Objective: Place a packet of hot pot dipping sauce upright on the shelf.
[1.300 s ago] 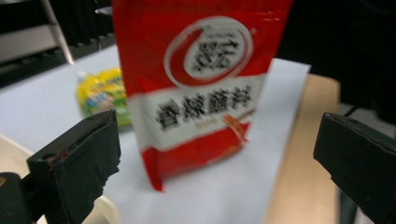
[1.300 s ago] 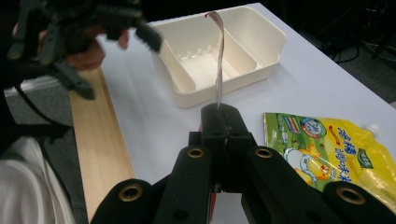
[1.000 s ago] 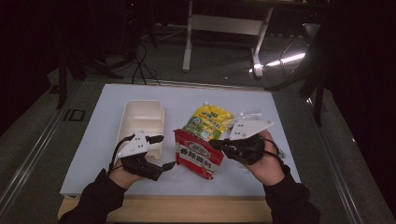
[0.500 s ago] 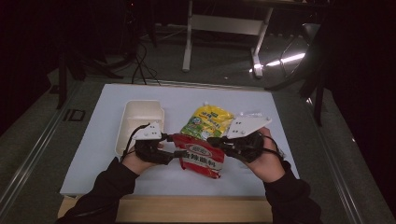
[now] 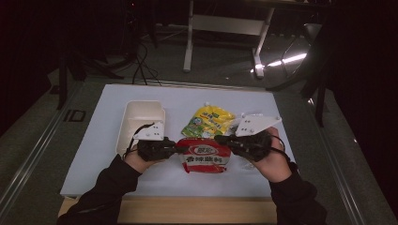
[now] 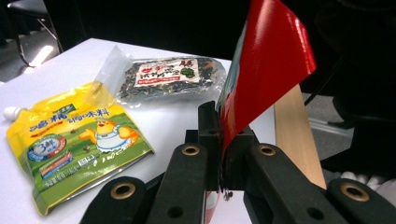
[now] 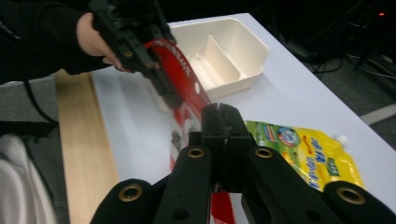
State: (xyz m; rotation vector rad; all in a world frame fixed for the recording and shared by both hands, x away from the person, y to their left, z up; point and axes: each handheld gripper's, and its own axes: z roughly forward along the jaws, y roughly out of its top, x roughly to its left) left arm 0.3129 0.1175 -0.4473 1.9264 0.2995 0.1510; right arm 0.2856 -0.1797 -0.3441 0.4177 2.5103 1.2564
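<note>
Red packet [image 5: 205, 155]: held just above the white table [image 5: 94, 140] near its front edge, stretched between both grippers. Left gripper [image 5: 174, 149]: jaws have just closed, now pinched on the packet's left edge. Right gripper [image 5: 220, 139]: jaws clamped tight on its right edge. Yellow pouch [image 5: 210, 120]: flat behind the packet. Cream tray [image 5: 141, 115]: at left, behind the left gripper. Dark seaweed bag [image 6: 170, 77]: beyond the pouch in the left gripper view.

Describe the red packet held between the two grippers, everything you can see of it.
The red packet is a flat, glossy pouch of what looks like plastic film, with a white label panel and white characters on its face. It is pinched at its opposite edges: the left gripper, whose fingers have just closed on it, and the right gripper. It hangs stretched between them near the table's front edge.
</note>
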